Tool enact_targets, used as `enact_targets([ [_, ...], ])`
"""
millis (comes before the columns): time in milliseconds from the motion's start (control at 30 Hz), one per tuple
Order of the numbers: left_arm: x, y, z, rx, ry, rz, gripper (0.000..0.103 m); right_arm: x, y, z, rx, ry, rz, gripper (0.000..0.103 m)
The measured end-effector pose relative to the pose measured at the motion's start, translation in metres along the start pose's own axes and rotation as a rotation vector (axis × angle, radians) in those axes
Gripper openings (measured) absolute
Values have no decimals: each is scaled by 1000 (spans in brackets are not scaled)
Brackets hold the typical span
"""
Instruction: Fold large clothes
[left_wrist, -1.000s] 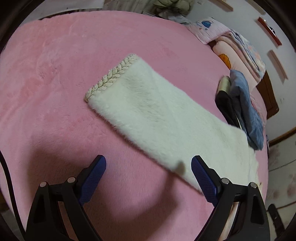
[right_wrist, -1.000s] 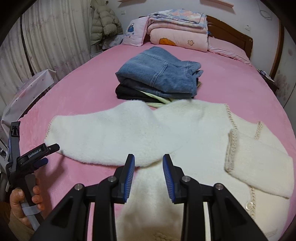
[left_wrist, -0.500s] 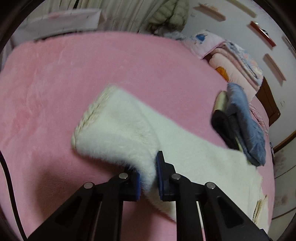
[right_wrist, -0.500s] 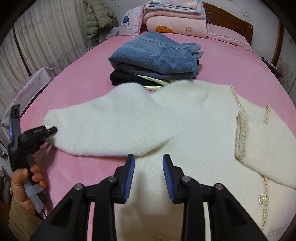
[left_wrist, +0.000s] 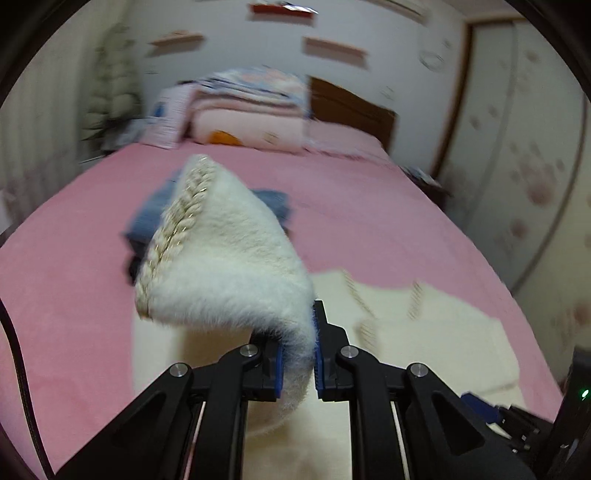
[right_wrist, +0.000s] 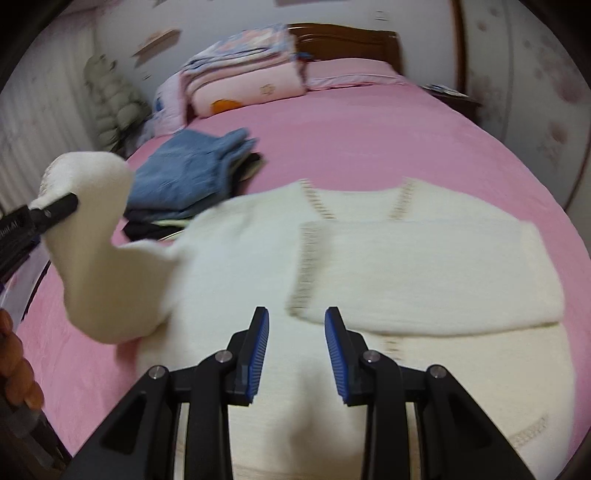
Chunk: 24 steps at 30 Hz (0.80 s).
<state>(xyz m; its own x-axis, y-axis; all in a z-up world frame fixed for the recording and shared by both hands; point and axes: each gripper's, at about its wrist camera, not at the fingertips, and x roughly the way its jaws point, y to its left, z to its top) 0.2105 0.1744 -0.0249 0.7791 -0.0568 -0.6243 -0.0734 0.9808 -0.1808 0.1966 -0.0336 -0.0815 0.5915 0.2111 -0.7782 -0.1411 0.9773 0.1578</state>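
Observation:
A white fluffy cardigan (right_wrist: 388, 266) lies flat on the pink bed (right_wrist: 351, 122). Its right sleeve (right_wrist: 424, 273) is folded across the chest. My left gripper (left_wrist: 298, 363) is shut on the left sleeve (left_wrist: 229, 258) near its braided cuff and holds it lifted above the cardigan body (left_wrist: 424, 332). The lifted sleeve also shows in the right wrist view (right_wrist: 96, 258), pinched by the left gripper (right_wrist: 51, 212) at the far left. My right gripper (right_wrist: 295, 347) is open and empty, hovering low over the cardigan's lower front.
A stack of folded jeans and dark clothes (right_wrist: 192, 177) sits on the bed behind the cardigan's left shoulder. Folded quilts and pillows (right_wrist: 243, 81) are piled by the wooden headboard (right_wrist: 343, 40). A puffy jacket (right_wrist: 110, 96) hangs at the back left.
My left gripper, shut on the sleeve, has lifted it off the bed and swung it over the cardigan. My right gripper has opened a little wider and shifted right.

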Motion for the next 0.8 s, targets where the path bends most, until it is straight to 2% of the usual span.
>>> enact_targets([
  [100,49,-59,-25,115,123,-64,13,-2,-42,-6,55,16,-40,32],
  [133,66,-75,-34,161,163,-58,17,-2,-53,-10,68,24,-52,32],
  [200,79,-95,-54,226,217,-58,31,1,-70,-16,86,40,-68,32],
  [233,90,-105,-63,267,255,-42,42,3,-79,-19,98,55,-78,32],
  [267,92,-109,-65,282,268,-31,50,4,-85,-21,109,64,-81,32],
  [367,86,-111,-65,304,258,-35,55,8,-101,-27,146,85,-63,32],
  [400,80,-107,-61,301,245,-37,56,9,-101,-27,151,88,-55,32],
  [467,58,-87,-57,279,211,-29,70,12,-101,-25,168,95,-21,32],
  [533,40,-68,-50,245,167,-12,78,15,-98,-23,182,98,23,32],
  [633,14,-37,-45,196,119,31,79,20,-90,-17,189,106,96,32],
  [800,-5,22,-55,116,93,166,80,37,-82,-9,188,131,152,34],
])
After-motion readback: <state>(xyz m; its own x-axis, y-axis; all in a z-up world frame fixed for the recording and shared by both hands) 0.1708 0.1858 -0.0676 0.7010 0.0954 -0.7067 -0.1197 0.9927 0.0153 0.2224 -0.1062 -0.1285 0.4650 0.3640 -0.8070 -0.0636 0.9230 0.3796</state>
